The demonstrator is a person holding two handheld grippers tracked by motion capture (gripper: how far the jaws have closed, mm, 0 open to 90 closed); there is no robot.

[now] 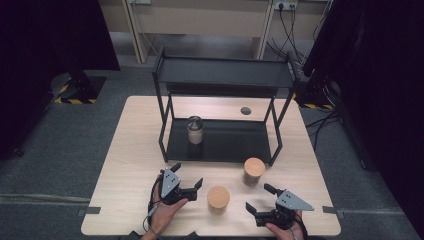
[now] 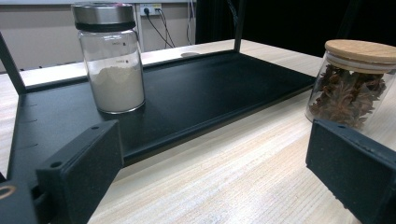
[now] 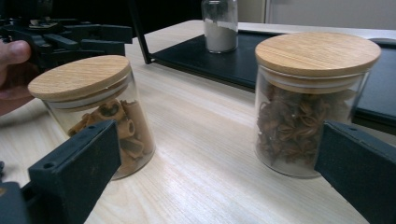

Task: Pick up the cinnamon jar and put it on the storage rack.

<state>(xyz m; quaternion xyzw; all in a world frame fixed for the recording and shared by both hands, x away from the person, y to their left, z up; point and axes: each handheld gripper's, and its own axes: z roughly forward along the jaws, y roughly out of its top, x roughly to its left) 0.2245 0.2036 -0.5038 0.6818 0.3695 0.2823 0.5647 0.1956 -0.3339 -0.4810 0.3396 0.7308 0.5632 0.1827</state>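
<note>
High view shows the left hand-held gripper (image 1: pixel 189 175) and right hand-held gripper (image 1: pixel 259 198) both wide open and empty, flanking the short wooden-lidded glass jar of cinnamon sticks (image 1: pixel 218 197) upright on the pale wooden counter (image 1: pixel 130 165). The left one looks nearer. No readable labels.
</note>
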